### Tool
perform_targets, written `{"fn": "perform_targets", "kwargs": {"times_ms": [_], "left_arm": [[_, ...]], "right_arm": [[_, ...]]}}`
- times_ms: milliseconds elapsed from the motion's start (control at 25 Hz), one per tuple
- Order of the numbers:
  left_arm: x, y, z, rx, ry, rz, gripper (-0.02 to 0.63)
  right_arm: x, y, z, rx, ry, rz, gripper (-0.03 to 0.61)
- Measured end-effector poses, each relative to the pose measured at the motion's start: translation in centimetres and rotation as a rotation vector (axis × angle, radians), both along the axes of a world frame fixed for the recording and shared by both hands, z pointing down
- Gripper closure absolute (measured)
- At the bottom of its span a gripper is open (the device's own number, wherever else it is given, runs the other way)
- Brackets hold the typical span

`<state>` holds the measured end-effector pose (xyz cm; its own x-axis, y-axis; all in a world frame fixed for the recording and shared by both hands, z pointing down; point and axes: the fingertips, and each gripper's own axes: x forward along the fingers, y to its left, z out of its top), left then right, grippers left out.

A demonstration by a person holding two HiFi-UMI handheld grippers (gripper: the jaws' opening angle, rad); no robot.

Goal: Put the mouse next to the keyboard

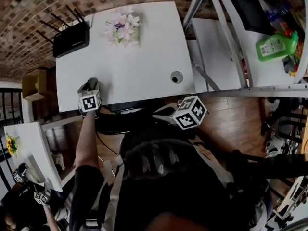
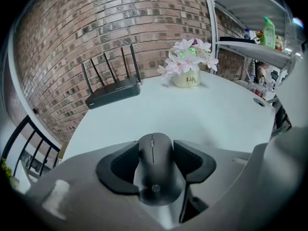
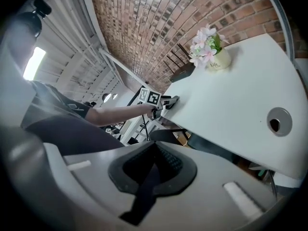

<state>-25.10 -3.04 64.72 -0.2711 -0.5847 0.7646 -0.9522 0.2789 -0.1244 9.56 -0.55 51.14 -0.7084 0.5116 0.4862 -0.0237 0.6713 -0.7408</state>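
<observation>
A black mouse sits between the dark pads of my left gripper, which is shut on its sides. In the head view the left gripper hangs over the front left edge of the white table. The right gripper hovers below the table's front edge, close to the person's torso. In its own view the right gripper has its pads together with nothing between them. No keyboard is clearly visible. A dark shape under the table's front edge cannot be identified.
A black router with antennas stands at the table's far left, a pot of pale flowers at the back centre, and a round cable hole near the front right. A metal shelf rack with a green bottle stands to the right.
</observation>
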Motion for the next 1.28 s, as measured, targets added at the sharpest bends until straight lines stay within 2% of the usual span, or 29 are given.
{"fn": "perform_targets", "kwargs": {"times_ms": [240, 400, 640, 920, 1040, 1120, 1280], "left_arm": [[-1.1, 3.1, 0.8, -0.018, 0.025, 0.002, 0.380], [-2.9, 3.1, 0.2, 0.034, 0.013, 0.017, 0.380], [-6.0, 5.6, -0.1, 0.039, 0.043, -0.011, 0.382], [-11.1, 10.0, -0.4, 0.030, 0.031, -0.074, 0.382], [-12.9, 10.9, -0.7, 0.058, 0.013, -0.092, 0.382], [-13.6, 11.3, -0.6, 0.064, 0.015, -0.099, 0.382], [-14.8, 13.1, -0.5, 0.016, 0.018, -0.131, 0.380]], "right_arm": [[-4.2, 3.5, 0.0, 0.014, 0.019, -0.001, 0.575], [-7.9, 4.5, -1.1, 0.080, -0.026, -0.040, 0.574], [-12.2, 7.1, -2.4, 0.167, -0.069, -0.104, 0.575], [-17.1, 8.2, -4.8, 0.123, -0.122, -0.067, 0.575], [-18.8, 8.2, -5.6, 0.130, -0.147, -0.061, 0.575], [-19.5, 8.5, -6.2, 0.164, -0.165, -0.090, 0.574], [-20.3, 9.4, -7.3, 0.216, -0.199, -0.189, 0.575]]}}
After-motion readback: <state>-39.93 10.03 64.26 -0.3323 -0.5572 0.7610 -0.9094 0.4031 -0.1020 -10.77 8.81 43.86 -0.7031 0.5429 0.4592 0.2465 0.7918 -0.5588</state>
